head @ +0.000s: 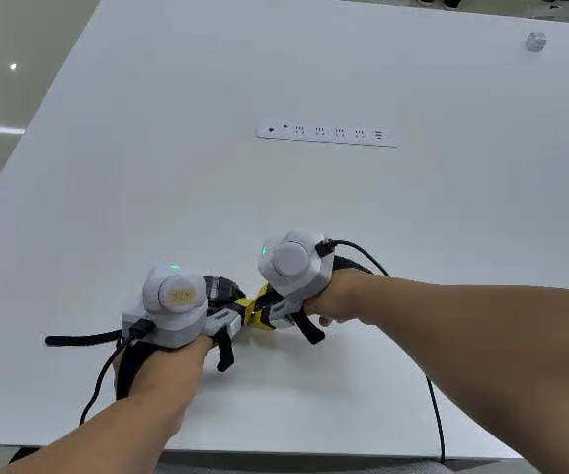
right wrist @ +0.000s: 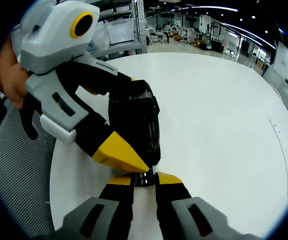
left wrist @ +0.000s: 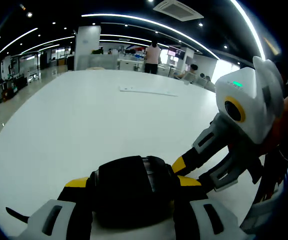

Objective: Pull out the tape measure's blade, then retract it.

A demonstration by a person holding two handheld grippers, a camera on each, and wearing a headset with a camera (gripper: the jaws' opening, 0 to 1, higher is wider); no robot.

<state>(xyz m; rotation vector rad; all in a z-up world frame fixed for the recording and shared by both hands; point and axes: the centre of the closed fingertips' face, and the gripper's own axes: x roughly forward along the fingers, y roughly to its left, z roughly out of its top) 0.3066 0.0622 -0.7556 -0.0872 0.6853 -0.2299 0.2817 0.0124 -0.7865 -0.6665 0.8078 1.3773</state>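
Note:
The black tape measure [head: 227, 290] rests low over the white table [head: 265, 59] near its front edge. My left gripper [head: 233, 314] is shut on its case [left wrist: 134, 192], with one yellow-tipped finger on each side. From the right, my right gripper [head: 257, 312] meets it nose to nose. In the right gripper view, that gripper [right wrist: 144, 178] is shut on the small blade tip [right wrist: 145, 180], which lies right at the mouth of the case [right wrist: 134, 120]. No length of blade shows between the case and the tip. The right gripper [left wrist: 184, 162] reaches in beside the case in the left gripper view.
A white power strip [head: 326, 132] lies across the middle of the table, well beyond the grippers. A small grey object [head: 535, 40] sits at the far right corner. A black cable [head: 408, 306] trails from the right gripper towards the front edge.

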